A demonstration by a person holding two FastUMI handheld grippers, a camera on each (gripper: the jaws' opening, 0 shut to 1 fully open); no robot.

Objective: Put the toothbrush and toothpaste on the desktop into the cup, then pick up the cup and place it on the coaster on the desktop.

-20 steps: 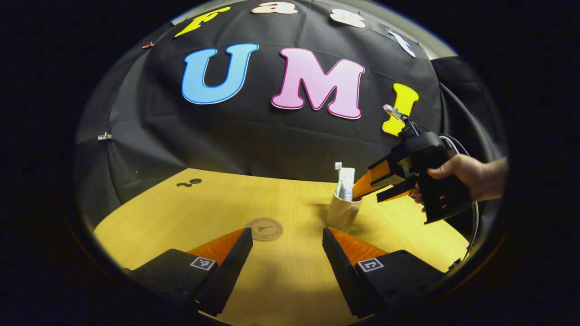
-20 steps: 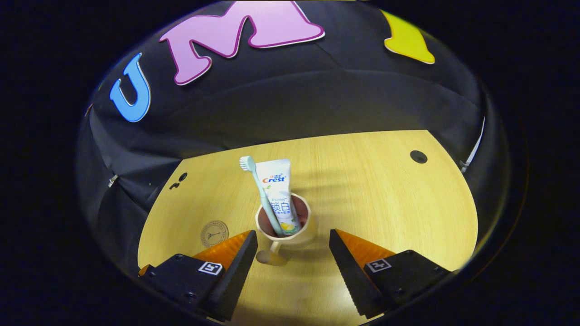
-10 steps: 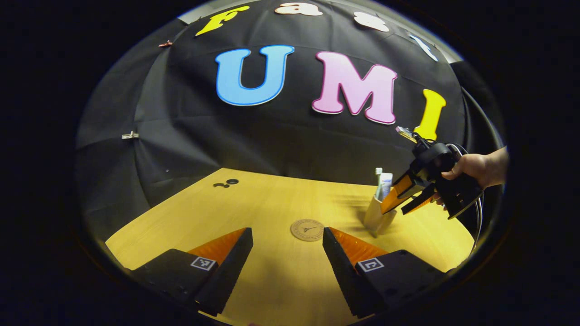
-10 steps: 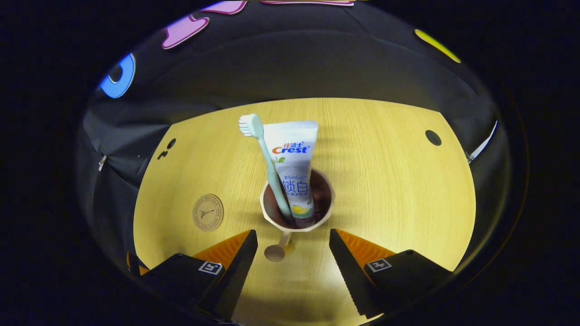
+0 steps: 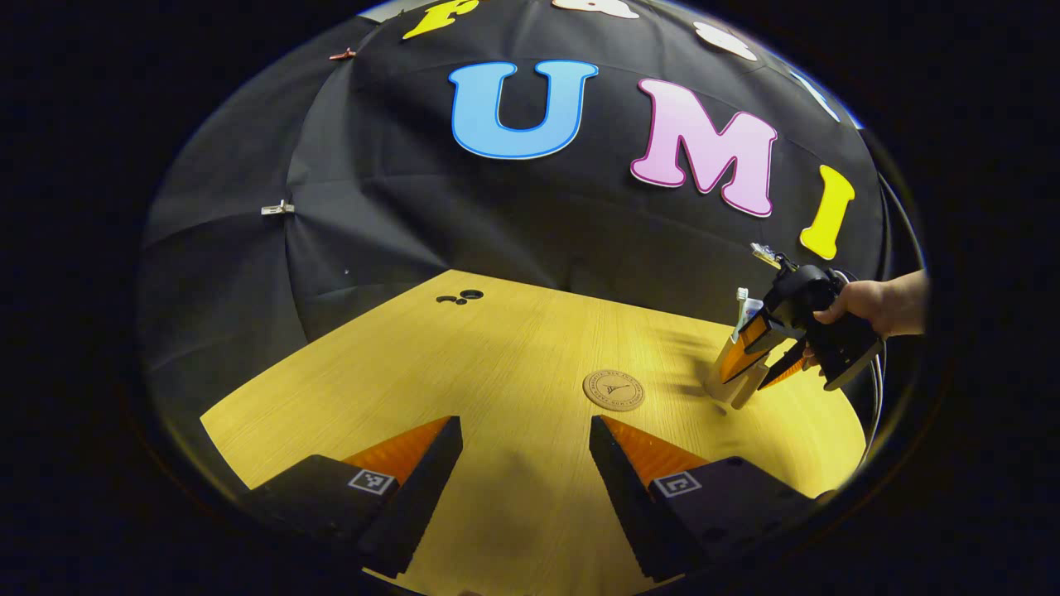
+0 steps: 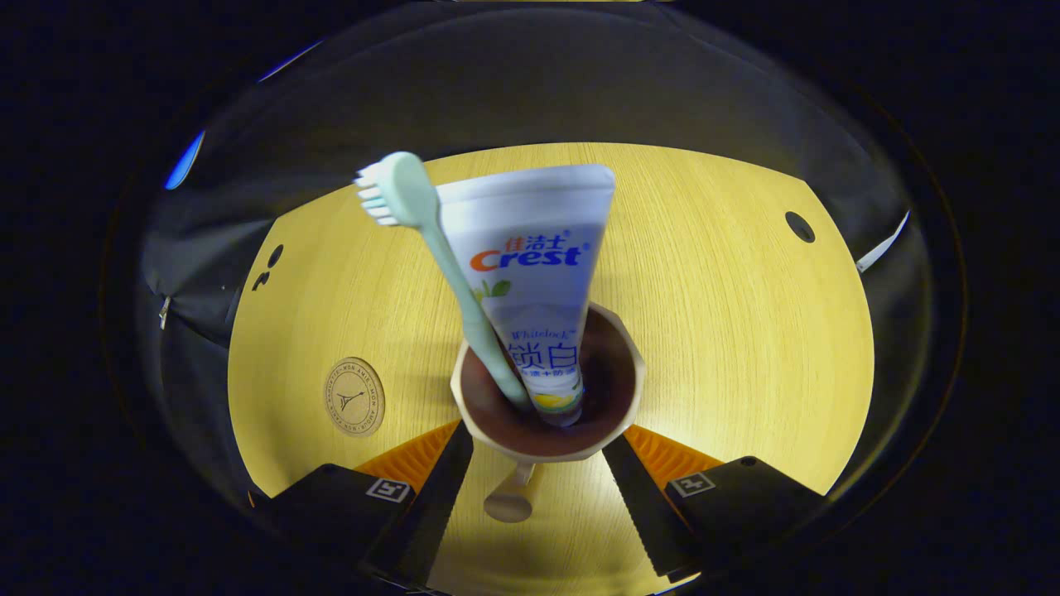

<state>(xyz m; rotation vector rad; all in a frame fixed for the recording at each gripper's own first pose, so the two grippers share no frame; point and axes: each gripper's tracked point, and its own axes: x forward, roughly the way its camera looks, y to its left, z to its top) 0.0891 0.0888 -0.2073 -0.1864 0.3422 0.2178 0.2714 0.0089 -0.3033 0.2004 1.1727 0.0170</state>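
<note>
The yellow wood-grain desktop [image 5: 497,348] carries every item of the task, with two small dark holes near its far edge in the left gripper view. The left gripper [image 5: 522,463] hangs low over a bare stretch of the desktop with its fingers spread wide and nothing between them; it is judged to be standing off so as to leave the working area free. The right gripper [image 6: 537,451], seen from the side in the left gripper view and held by a person's hand [image 5: 861,302], is set down around the beige faceted cup [image 6: 546,414]. Its two fingers flank the cup's rim, one on each side, and reach the wall or very nearly; whether both press on it cannot be told, so the grip is not confirmed. The approach is level with the rim and on opposite walls, which suits a lift that keeps the cup upright. The cup's small handle, ending in a round knob, points back between the fingers. Inside the cup, the white toothpaste tube [image 6: 534,273] stands on its cap end, and the pale green toothbrush [image 6: 439,265] leans across it, bristle head uppermost. The first part of the task is judged done. The round brown coaster [image 6: 354,396] lies flat on the desktop, near the cup on its left in the right gripper view and apart from it. The cup is not yet placed on it.
</note>
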